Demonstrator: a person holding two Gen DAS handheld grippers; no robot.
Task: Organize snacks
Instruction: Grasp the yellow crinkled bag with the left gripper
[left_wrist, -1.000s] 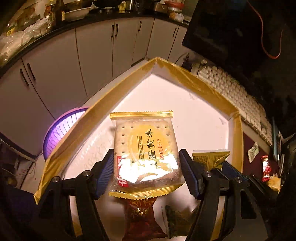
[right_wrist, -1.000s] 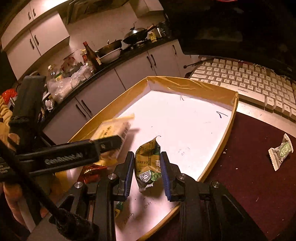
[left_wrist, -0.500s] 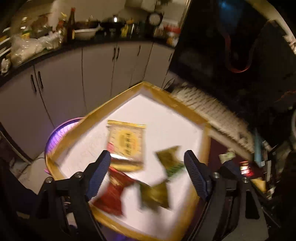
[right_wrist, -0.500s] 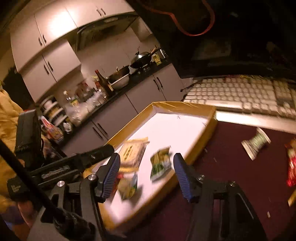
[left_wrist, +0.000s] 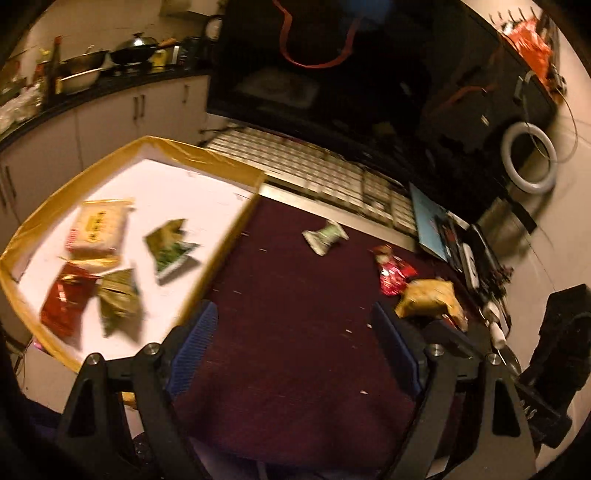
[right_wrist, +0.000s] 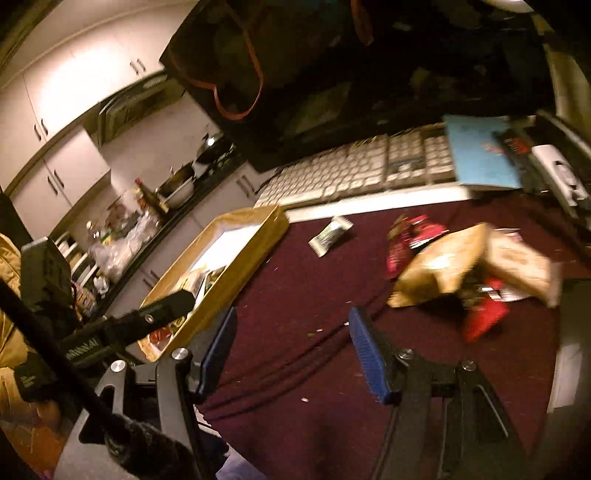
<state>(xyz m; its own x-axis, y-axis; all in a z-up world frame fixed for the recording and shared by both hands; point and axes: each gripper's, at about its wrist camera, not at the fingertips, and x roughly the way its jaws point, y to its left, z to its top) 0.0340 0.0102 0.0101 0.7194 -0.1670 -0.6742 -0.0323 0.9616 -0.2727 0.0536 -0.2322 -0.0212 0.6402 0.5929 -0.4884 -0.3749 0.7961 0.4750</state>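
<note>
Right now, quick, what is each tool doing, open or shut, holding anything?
Left tool: open, nothing between its fingers, jaws just been opening.
Right tool: open, nothing held, jaws just been opening.

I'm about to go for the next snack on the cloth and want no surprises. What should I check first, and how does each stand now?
1. Left gripper empty, jaws just opened wide: ok.
2. Right gripper empty, jaws just opened: ok.
3. Placed snacks inside the gold-rimmed tray, cracker packet and green packet included: ok.
4. Snacks left on the maroon cloth: the white-green wrapper lies alone; ok as a target.
5. Pile of tan bag and red packets: overlapping; not ok for a clean single pick.
6. Exact edges of the snacks: frames blurred; cannot tell.
</note>
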